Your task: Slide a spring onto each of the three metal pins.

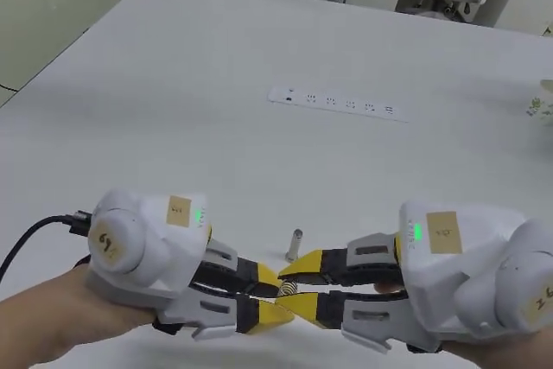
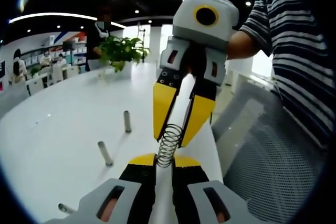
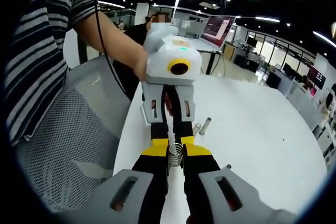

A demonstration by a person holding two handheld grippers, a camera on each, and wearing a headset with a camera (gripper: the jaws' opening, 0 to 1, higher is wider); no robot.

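Observation:
A small metal spring point(image 1: 288, 286) hangs between the two grippers, which point at each other tip to tip low over the white table. My left gripper point(image 1: 276, 296) is shut on one end of the spring point(image 2: 168, 146). My right gripper point(image 1: 301, 284) is shut on the other end point(image 3: 176, 155). One upright metal pin point(image 1: 295, 244) stands just behind the meeting tips. In the left gripper view, two pins point(image 2: 126, 121) point(image 2: 105, 153) stand upright and a third pin point(image 2: 65, 208) sits near the lower edge. A pin point(image 3: 206, 125) with a second spring point(image 3: 197, 128) beside it stands right of the left gripper point(image 3: 169, 139).
A white power strip point(image 1: 337, 103) lies across the table's middle. The table point(image 1: 173, 127) stretches bare to the left and back. Its near edge is right under the grippers, with a grey mesh chair point(image 3: 68, 145) below it. Chairs stand behind the far edge.

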